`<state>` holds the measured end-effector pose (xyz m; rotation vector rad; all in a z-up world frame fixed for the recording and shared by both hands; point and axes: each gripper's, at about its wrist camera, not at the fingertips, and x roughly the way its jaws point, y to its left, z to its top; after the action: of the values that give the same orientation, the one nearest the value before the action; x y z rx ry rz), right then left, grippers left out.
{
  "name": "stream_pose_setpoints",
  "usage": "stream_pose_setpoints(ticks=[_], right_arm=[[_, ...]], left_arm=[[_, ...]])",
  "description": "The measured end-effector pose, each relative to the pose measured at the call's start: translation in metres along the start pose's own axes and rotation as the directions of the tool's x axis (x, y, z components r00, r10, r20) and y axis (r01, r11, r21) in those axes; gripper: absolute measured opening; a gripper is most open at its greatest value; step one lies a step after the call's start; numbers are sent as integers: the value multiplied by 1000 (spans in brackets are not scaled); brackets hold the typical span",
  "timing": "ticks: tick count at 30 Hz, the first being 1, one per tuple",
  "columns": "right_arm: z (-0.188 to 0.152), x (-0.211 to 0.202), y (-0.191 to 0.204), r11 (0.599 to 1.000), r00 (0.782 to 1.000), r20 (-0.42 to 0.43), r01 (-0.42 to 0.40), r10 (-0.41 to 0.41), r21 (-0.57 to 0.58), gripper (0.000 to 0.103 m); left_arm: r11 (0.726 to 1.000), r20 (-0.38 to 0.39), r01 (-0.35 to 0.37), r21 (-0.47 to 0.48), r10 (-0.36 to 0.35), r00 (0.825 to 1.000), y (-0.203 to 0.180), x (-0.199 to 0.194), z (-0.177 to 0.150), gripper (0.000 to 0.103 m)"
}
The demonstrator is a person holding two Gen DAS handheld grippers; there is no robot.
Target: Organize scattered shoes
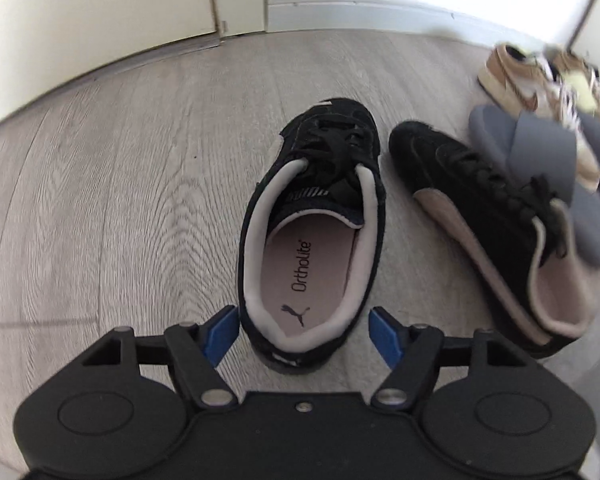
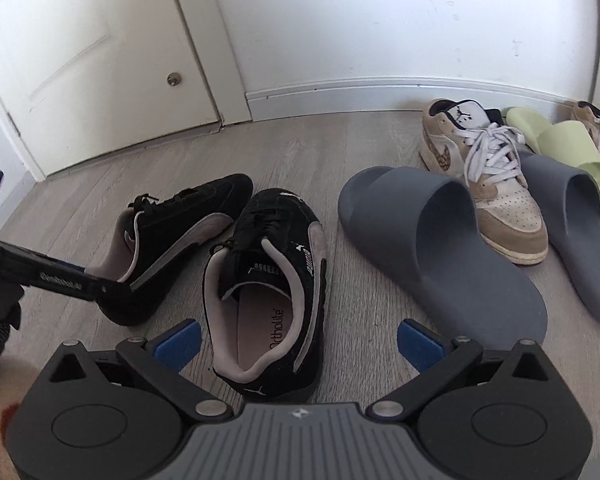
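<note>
With jaws spread, left gripper (image 1: 304, 334) straddling one black sneaker's (image 1: 312, 220) heel. Right gripper (image 2: 298, 342) likewise spread behind the other black sneaker (image 2: 268, 280). Grey slide (image 2: 440, 240) just beside.

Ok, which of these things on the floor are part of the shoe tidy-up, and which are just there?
Part of the job: black sneakers, grey slides, tan sneakers, green slide.
Just there: door, baseboard.
</note>
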<state>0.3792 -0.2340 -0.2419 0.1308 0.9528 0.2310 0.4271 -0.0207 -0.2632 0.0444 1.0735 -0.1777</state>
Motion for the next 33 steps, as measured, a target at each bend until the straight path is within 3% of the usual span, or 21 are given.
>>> stream_pose_setpoints(ticks=[2, 6, 9, 13, 17, 20, 23, 25, 27, 30, 33], right_arm=[[-1, 11, -2, 1000, 999, -33, -28, 28, -9, 102], [-3, 27, -7, 988, 986, -77, -149, 151, 24, 102], [-1, 33, -3, 973, 970, -89, -224, 229, 54, 98], [2, 38, 10, 962, 957, -106, -265, 271, 68, 99], [1, 45, 28, 923, 914, -125, -378, 385, 76, 99], [1, 51, 50, 906, 899, -145, -422, 412, -43, 99], [1, 43, 64, 867, 924, -134, -382, 358, -318, 99], [3, 36, 68, 809, 945, -94, -316, 312, -496, 99], [8, 30, 65, 711, 967, -53, -221, 250, -667, 99], [16, 36, 59, 487, 977, -34, -134, 209, -863, 99], [22, 49, 58, 279, 969, -95, -159, 228, -947, 99]], left_arm=[[998, 46, -38, -58, 41, 998, 0, -16, -11, 72], [994, 99, -72, -86, 81, 992, -6, -34, -22, 72], [989, 148, -31, -146, 53, 988, -8, -44, -18, 74], [984, 181, -33, -178, 65, 981, -9, -42, -13, 75], [970, 171, -9, -241, 52, 984, 2, -40, -14, 75], [959, 179, -9, -282, 62, 982, 10, -41, -15, 75], [952, 197, -9, -305, 72, 978, 16, -44, -18, 75], [949, 201, -7, -316, 75, 977, 20, -45, -19, 75], [940, 204, 6, -342, 68, 977, 25, -44, -19, 75], [938, 195, 11, -345, 60, 979, 28, -39, -19, 75], [945, 192, 13, -328, 53, 980, 27, -37, -17, 75]])
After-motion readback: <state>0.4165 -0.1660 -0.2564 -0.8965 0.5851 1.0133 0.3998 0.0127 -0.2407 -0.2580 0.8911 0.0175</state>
